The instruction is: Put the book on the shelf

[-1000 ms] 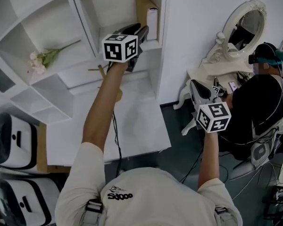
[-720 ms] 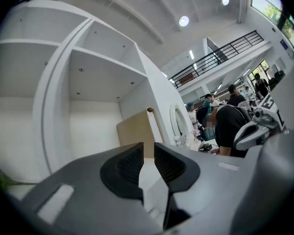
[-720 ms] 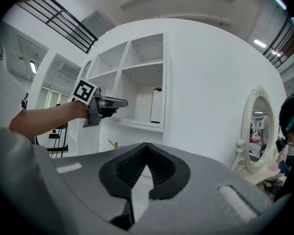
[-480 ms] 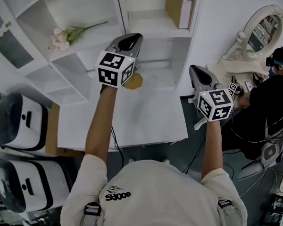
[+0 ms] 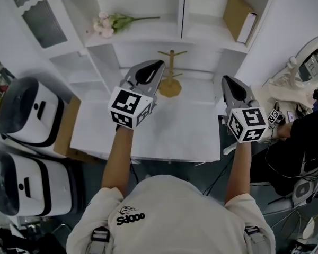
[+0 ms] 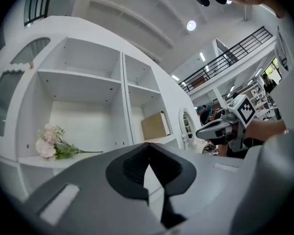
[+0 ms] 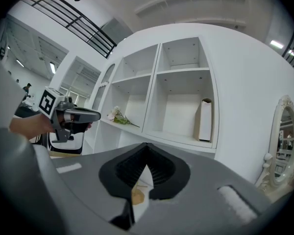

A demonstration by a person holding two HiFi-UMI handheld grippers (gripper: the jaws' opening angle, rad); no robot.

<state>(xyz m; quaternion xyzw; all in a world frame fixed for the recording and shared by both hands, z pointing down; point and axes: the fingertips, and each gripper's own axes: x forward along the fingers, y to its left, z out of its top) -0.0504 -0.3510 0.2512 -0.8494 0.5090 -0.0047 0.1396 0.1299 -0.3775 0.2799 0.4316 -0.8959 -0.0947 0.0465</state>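
Note:
The tan book [image 5: 238, 17] stands leaning in the shelf's upper right compartment [image 5: 212, 28], with nothing holding it. It also shows in the left gripper view as the book [image 6: 154, 125] and in the right gripper view as the book [image 7: 204, 120]. My left gripper [image 5: 155, 66] hovers over the white table [image 5: 169, 139], well short of the shelf, shut and empty. My right gripper [image 5: 226, 80] hangs beside it near the table's right edge, also shut with nothing between its jaws.
Pink flowers [image 5: 108, 23] lie in the shelf's left compartment. A wooden peg stand [image 5: 170, 83] sits at the table's back. Two white machines [image 5: 21, 115] stand at the left. A vanity mirror [image 5: 315, 62] and a seated person [image 5: 307, 131] are at the right.
My left gripper has drawn back from the shelf beside the book to above the table, and its jaws have closed empty. The book stays in its compartment.

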